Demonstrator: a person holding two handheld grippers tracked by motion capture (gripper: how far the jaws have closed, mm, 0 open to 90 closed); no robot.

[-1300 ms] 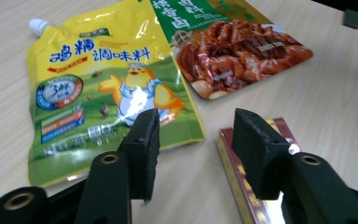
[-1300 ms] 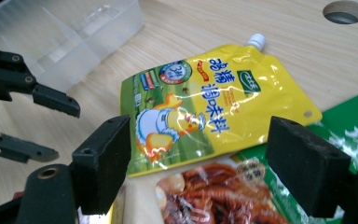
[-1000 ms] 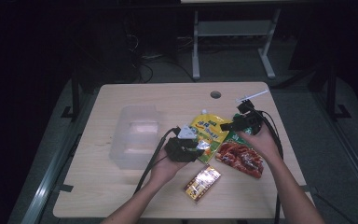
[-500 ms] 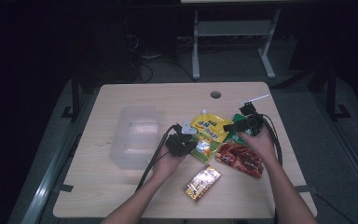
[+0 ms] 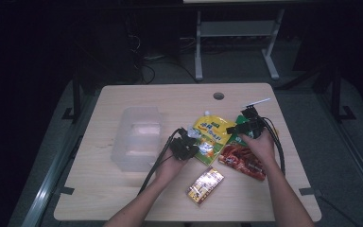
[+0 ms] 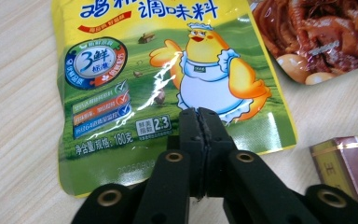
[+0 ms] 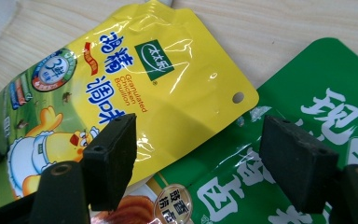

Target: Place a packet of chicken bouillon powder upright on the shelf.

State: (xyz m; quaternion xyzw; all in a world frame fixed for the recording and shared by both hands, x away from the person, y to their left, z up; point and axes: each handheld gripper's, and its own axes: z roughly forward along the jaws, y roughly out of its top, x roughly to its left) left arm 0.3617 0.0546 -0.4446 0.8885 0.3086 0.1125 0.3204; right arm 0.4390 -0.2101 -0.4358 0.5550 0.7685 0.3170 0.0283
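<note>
Left tongs [image 6: 199, 122]: closed tight over the lower edge of the yellow pouch [image 6: 168, 70]; whether they pinch it is unclear.
Right tongs [image 7: 196, 163]: wide apart (closing slightly), above the pouch's corner and green packet [image 7: 307, 116].
Pouch: flat on table [image 5: 123, 198].

So the left gripper [image 6: 200, 140] isn't open anymore, its jaws are now pressed together down at the bottom edge of the yellow pouch [image 6: 168, 88]. The right gripper [image 7: 200, 163] sits lower than before, right over that pouch's top corner, and its jaws have just been closing a bit, nothing pinched between them.
</note>
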